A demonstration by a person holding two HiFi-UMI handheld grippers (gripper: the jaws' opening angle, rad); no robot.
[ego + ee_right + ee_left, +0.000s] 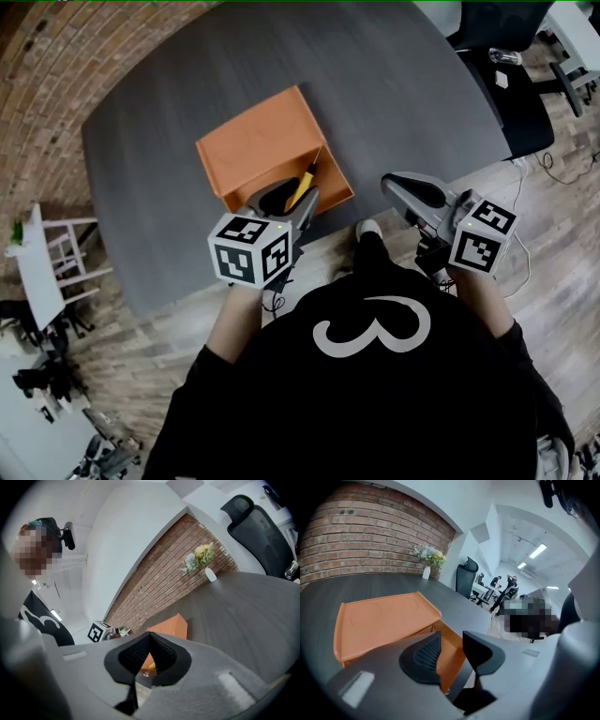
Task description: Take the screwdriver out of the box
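Spread fingers of the left gripper (287, 201), poised at the open orange box (253, 142) where the yellow-handled screwdriver (302, 186) lies by its right wall, may snag that wall and drag the box, while the right gripper (149, 641) fingers sit pressed together.

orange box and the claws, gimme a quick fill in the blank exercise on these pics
1. The screwdriver lying inside the orange box has a ___ handle.
2. The box stands on a dark grey ___.
3. The left claw, close to the box, is ___ and grips nothing.
4. The right claw is ___ and empty.

Missing words: yellow; table; open; shut
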